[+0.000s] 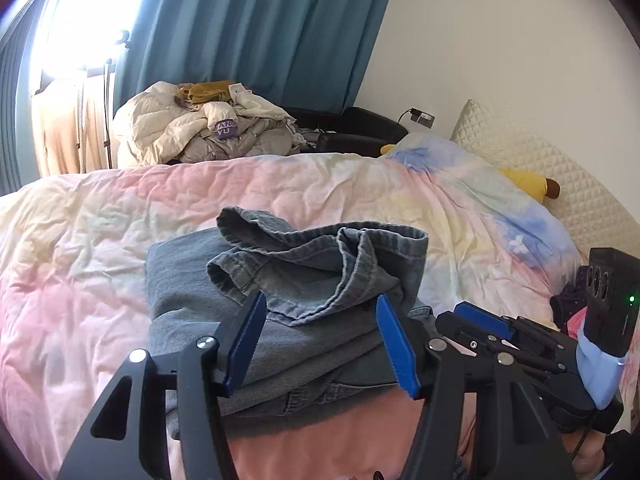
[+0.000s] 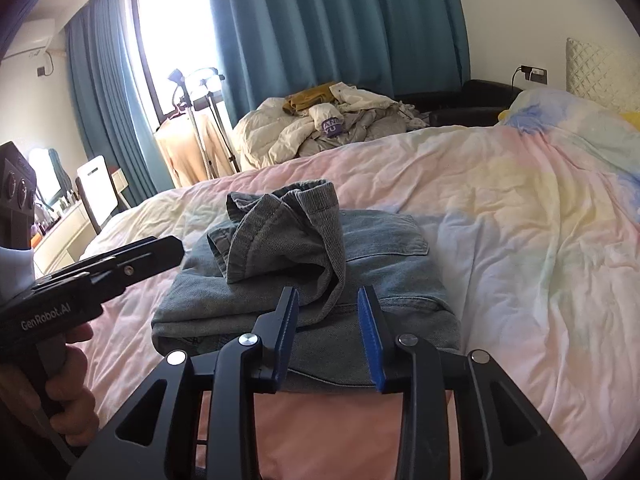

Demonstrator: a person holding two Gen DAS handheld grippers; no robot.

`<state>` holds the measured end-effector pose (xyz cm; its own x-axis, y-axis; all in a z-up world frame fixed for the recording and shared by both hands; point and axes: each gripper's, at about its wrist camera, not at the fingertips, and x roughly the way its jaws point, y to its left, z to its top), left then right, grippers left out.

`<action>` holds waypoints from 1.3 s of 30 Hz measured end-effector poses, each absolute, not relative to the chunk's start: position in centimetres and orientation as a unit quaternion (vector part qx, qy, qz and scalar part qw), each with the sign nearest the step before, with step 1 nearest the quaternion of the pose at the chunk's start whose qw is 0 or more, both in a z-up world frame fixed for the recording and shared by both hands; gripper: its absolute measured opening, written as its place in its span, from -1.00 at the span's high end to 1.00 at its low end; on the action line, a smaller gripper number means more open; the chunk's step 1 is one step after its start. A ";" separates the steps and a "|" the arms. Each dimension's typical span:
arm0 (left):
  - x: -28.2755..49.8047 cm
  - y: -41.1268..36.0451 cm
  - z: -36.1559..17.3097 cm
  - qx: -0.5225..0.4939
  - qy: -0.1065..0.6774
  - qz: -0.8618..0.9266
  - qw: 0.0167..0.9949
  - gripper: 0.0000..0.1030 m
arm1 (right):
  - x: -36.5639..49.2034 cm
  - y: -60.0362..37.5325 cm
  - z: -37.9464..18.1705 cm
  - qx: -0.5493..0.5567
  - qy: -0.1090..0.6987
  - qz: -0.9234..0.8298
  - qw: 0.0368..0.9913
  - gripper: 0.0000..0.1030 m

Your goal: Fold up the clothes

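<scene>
Left wrist view: folded denim jeans (image 1: 288, 320) lying on the near part of the pastel bedspread (image 1: 100, 240), a crumpled leg end bunching on top toward the far side. Left gripper (image 1: 320, 340) hanging just over the near edge of the jeans, jaws standing wide, nothing pinched between the blue pads (image 1: 244, 344). Right gripper (image 1: 480, 322) reaching in from the right, tips close to the jeans.

Right wrist view: same jeans (image 2: 312, 280) sitting ahead of the right gripper (image 2: 328, 336), jaws parted narrowly, holding nothing, pads (image 2: 370, 340) not pressing the cloth. Left gripper (image 2: 172, 246) entering from the left, gripped by a hand (image 2: 68, 392). Heap of pale clothes (image 2: 320, 128) piling beyond the far edge of the bed, teal curtains (image 2: 328, 20) hanging behind, quilted headboard (image 2: 600, 68) showing far right.
</scene>
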<state>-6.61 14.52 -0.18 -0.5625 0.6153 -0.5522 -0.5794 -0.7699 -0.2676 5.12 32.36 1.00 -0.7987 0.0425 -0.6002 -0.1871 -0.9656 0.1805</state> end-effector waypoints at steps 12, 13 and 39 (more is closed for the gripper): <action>-10.5 10.1 -3.0 -0.350 -0.111 0.881 0.297 -0.15 | -0.3 30.7 -0.1 -0.369 0.017 0.928 0.049 0.39; -10.6 10.0 -3.2 -0.352 -0.115 0.880 0.297 -0.15 | -0.6 30.5 -0.2 -0.372 0.002 0.927 0.048 0.39; -11.4 9.0 -4.6 -0.377 -0.162 0.858 0.310 -0.15 | -2.6 33.0 -1.8 -0.402 -0.002 0.915 0.024 0.04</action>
